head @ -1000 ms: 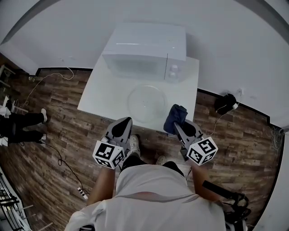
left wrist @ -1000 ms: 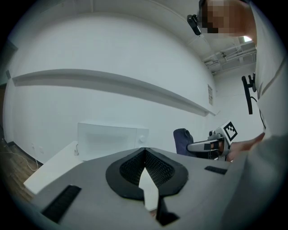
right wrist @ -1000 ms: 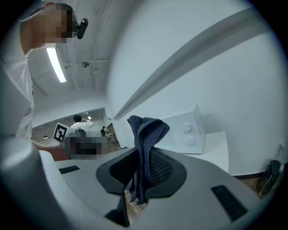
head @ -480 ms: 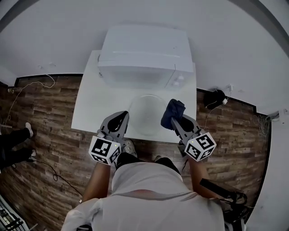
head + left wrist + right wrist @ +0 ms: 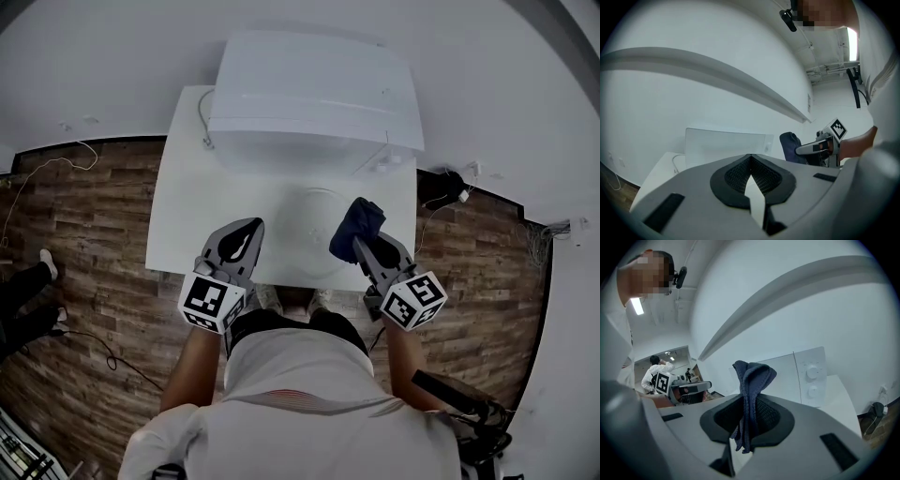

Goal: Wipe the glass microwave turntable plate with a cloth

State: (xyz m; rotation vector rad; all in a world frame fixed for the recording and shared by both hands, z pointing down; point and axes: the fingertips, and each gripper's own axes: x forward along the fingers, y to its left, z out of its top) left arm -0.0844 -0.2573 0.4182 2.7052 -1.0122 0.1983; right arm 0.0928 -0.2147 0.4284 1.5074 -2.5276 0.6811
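Note:
The clear glass turntable plate (image 5: 311,232) lies flat on the white table (image 5: 187,216) in front of the microwave (image 5: 314,98). My right gripper (image 5: 359,242) is shut on a dark blue cloth (image 5: 357,223), which bunches out past its tips over the plate's right rim. The right gripper view shows the cloth (image 5: 752,380) pinched upright between the jaws. My left gripper (image 5: 246,232) hovers over the table's front edge, left of the plate. In the left gripper view its pads (image 5: 740,173) meet at the tip with nothing between them.
The white microwave (image 5: 801,376) stands closed at the back of the table, its two knobs on the right. A cable (image 5: 202,117) hangs at its left rear corner. Wood floor (image 5: 84,225) surrounds the table, with cords and a dark object (image 5: 441,187) by the wall.
Both grippers have come forward from the near side of the table to over its front part. The cloth now reaches the plate's right rim. The microwave looks closer.

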